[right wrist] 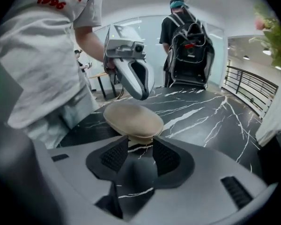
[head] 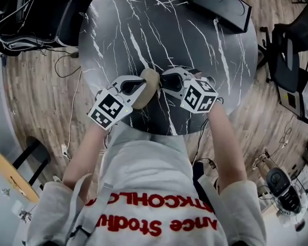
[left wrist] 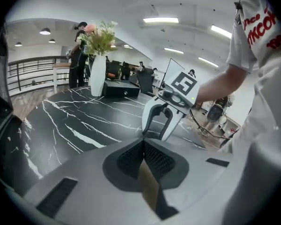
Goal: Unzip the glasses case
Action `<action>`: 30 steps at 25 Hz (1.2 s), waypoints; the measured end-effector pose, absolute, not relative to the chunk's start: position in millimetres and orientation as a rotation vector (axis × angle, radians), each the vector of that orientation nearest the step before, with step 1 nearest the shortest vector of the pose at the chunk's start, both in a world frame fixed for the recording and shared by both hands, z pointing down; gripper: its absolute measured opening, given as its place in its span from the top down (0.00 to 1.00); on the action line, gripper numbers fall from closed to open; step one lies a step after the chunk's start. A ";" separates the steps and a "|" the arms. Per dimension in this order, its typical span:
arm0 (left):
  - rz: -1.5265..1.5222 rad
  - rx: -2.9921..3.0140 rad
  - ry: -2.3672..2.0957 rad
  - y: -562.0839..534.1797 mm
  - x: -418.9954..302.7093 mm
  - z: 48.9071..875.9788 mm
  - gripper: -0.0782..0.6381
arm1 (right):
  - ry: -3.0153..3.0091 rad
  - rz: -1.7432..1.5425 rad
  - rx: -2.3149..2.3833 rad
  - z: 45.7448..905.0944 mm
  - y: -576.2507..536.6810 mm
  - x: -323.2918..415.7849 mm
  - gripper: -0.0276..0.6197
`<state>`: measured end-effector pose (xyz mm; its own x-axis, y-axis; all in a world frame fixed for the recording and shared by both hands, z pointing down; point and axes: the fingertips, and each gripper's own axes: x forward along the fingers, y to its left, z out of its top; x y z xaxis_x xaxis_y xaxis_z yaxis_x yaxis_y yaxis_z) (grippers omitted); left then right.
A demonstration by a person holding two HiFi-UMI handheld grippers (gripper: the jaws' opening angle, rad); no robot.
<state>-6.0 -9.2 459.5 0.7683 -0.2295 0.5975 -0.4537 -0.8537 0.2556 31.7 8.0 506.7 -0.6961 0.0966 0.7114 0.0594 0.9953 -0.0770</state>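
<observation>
A beige oval glasses case (head: pixel 150 87) lies near the front edge of the black marble table (head: pixel 195 50), between my two grippers. My left gripper (head: pixel 139 88) is at the case's left end with its jaws closed, and in the left gripper view a tan sliver of the case (left wrist: pixel 149 186) shows between the pads. My right gripper (head: pixel 167 81) is at the other end. In the right gripper view its pads stand apart, with the glasses case (right wrist: pixel 133 118) just ahead of the right gripper (right wrist: pixel 140 146) and bare table showing between the pads. The case looks closed.
A black box (head: pixel 220 6) and a white vase of flowers (left wrist: pixel 98 74) stand at the table's far side. The table's front rim (head: pixel 159 131) is right below the grippers. A person with a backpack (right wrist: pixel 187 46) stands beyond the table.
</observation>
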 end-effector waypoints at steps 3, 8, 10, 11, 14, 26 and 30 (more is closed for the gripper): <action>0.896 2.577 -0.427 0.9 -1.9 471.4 0.88 | -2.279 0.018 -0.186 519.3 5.4 32.6 0.69; 0.950 2.571 -0.381 4.9 -3.2 481.4 0.88 | -2.245 -0.008 -0.263 523.1 1.7 24.6 0.66; 0.954 2.576 -0.372 4.6 -3.5 481.1 0.88 | -2.229 -0.018 -0.280 523.6 2.1 21.7 0.67; 0.955 2.581 -0.370 4.2 -2.8 480.5 0.88 | -2.225 -0.010 -0.280 523.8 2.1 21.2 0.67; 0.968 2.586 -0.376 4.1 -3.0 480.5 0.88 | -2.235 0.042 -0.254 524.0 2.5 21.6 0.68; 0.912 2.586 -0.390 8.6 1.9 480.1 0.88 | -2.240 0.086 -0.175 524.6 10.0 28.7 0.75; 0.893 2.587 -0.383 11.1 3.3 480.5 0.88 | -2.240 0.081 -0.153 525.1 14.9 31.9 0.77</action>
